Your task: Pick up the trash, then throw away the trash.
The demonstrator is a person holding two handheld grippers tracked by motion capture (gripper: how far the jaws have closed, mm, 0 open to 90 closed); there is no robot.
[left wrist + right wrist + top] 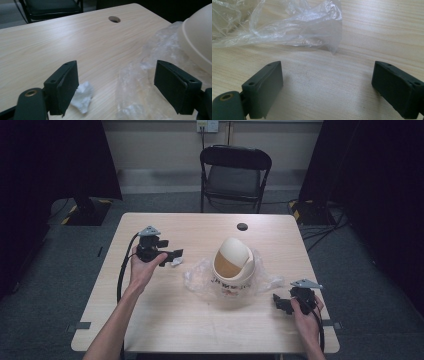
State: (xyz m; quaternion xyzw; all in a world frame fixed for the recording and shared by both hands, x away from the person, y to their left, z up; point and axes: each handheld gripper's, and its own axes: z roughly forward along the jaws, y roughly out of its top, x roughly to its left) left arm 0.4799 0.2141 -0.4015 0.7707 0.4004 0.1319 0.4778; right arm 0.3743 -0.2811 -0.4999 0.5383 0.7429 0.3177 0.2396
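Nothing is picked up yet: both the left gripper (172, 255) and right gripper (280, 302) are wide apart, and the small crumpled white paper (82, 96) lies on the surface by the cream plastic bin (234, 265) mid-frame.

Cream swing-lid bin (233, 266) on clear plastic bag (196, 278)

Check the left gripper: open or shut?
Open. The left gripper has its jaws standing wide apart above the table, with nothing held, beside a white paper scrap.
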